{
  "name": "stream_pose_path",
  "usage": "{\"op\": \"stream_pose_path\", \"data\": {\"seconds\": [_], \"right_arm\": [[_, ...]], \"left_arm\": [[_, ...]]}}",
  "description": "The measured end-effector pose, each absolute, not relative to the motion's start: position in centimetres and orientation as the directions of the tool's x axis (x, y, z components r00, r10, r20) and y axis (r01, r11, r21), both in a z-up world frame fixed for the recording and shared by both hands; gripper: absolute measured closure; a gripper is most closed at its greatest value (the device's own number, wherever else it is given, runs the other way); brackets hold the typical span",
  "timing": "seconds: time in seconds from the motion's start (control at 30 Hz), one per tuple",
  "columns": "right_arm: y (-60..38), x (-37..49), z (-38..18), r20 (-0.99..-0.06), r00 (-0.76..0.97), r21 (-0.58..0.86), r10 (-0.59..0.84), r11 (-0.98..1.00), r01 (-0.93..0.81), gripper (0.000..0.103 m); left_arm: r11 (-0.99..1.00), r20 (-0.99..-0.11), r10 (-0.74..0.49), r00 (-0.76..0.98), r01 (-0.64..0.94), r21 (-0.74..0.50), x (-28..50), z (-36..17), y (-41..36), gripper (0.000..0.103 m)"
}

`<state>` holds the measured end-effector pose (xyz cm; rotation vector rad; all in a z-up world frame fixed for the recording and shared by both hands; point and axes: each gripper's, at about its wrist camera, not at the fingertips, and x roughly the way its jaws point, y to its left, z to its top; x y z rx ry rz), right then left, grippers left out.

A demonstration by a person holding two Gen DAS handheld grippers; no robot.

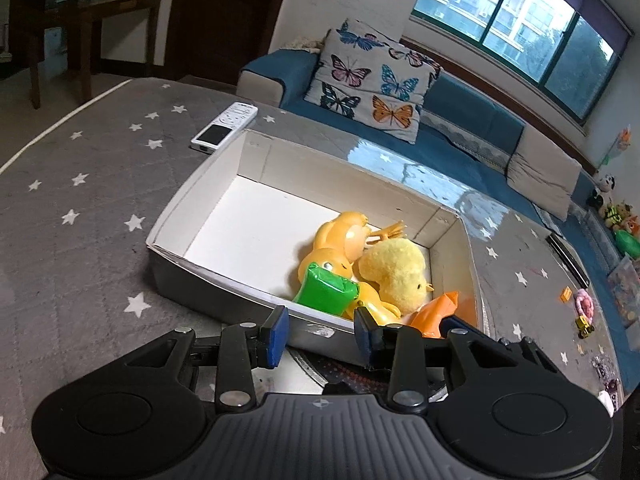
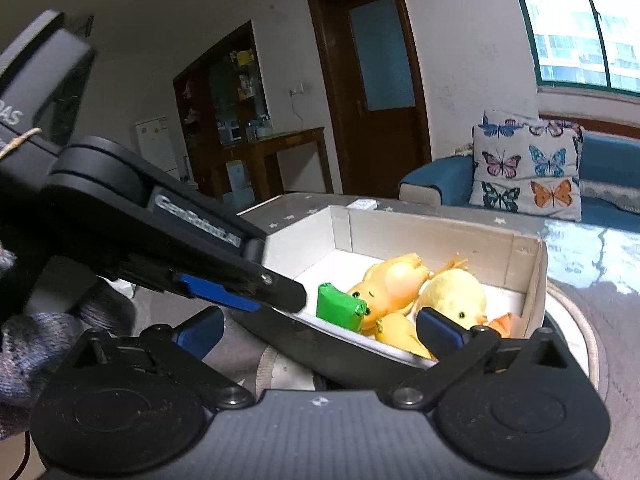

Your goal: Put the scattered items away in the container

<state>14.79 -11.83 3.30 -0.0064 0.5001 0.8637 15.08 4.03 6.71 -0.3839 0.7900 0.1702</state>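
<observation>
Both grippers' jaws gape empty before one box (image 1: 224,184) holding four toys.

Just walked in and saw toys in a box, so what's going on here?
A person is tidying toys into a white cardboard box on the star-patterned table, using handheld tongs in each hand. The box holds a green packet, an orange rubber toy, a yellow plush chick and an orange piece in its corner. Both the left tongs and the right tongs are open and empty near the box's near edge. A white remote lies on the table beside the box.
</observation>
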Motion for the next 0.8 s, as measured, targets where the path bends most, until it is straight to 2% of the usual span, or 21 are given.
{"op": "stream_pose_path", "data": {"seconds": [0.37,0.8], "right_arm": [[-11.9,14.8,3.7,-0.418,0.546,0.191,0.726,0.658,-0.729,0.000],[-10.7,13.4,3.3,-0.456,0.584,0.165,0.672,0.708,-0.686,0.000]], "left_arm": [[0.926,-0.695,0.111,0.711,-0.328,-0.188,13.7,6.7,3.7,0.065],[0.945,-0.680,0.118,0.723,-0.293,-0.147,11.7,6.2,4.8,0.065]]}}
